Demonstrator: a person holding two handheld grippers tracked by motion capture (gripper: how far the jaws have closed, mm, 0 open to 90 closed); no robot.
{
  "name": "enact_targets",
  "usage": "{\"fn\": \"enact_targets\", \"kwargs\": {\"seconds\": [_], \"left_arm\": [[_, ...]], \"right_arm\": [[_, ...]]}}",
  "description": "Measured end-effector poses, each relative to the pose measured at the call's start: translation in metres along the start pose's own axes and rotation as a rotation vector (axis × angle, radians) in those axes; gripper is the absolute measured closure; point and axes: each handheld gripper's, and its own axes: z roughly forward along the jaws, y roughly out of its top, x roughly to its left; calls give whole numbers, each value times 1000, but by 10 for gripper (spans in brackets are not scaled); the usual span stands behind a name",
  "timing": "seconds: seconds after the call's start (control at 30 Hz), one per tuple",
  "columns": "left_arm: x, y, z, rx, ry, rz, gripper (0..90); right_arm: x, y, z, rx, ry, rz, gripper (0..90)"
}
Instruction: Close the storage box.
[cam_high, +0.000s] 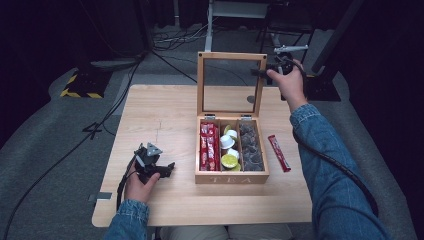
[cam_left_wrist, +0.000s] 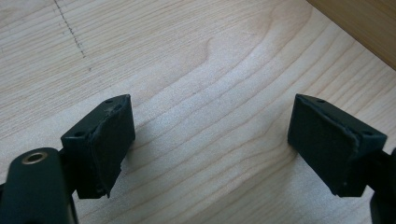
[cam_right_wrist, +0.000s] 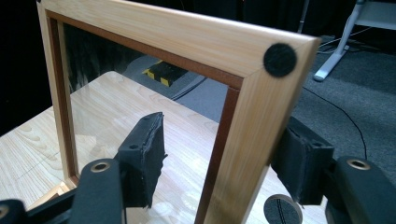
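my right gripper (cam_high: 266, 73) sits at the lid's (cam_high: 231, 56) 3 o'clock edge, jaws wide on either side of the frame, 1 pad (cam_right_wrist: 142, 156) behind the glass, the other (cam_right_wrist: 301, 163) outside; i cannot tell if they touch it. the lid stands upright over the box (cam_high: 231, 177), which holds red sachets (cam_high: 208, 145), pods (cam_high: 229, 147) and dark bags (cam_high: 250, 147). 1 sachet (cam_high: 279, 153) lies at the box's 3 o'clock. my left gripper (cam_high: 167, 169), at its 9 o'clock, gapes empty over the table (cam_left_wrist: 196, 70).

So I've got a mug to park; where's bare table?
Bare table left of the tea box, beyond the left gripper. Right of the box it's tight: a red sachet lies there.
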Motion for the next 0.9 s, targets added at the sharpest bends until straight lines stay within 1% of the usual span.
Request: {"fn": "enact_targets", "kwargs": {"seconds": [0.23,0.37,0.4,0.5,0.63,0.8,0.9], "left_arm": [[0,0,0,1,0,0,153],[0,0,0,-2,2,0,153],[0,0,0,-2,2,0,153],[0,0,0,-2,2,1,153],[0,0,0,-1,1,3,152],[0,0,0,-2,0,-1,152],[0,0,0,-2,0,-2,152]], "right_arm": [[-1,-2,4,0,2,13,400],[-1,-1,3,9,-2,6,447],[-1,-1,2,9,-3,10,460],[-2,-1,1,7,8,32,461],[0,0,-3,12,12,35,469],[3,2,-11,15,8,15,505],[7,2,-18,10,15,22,515]]}}
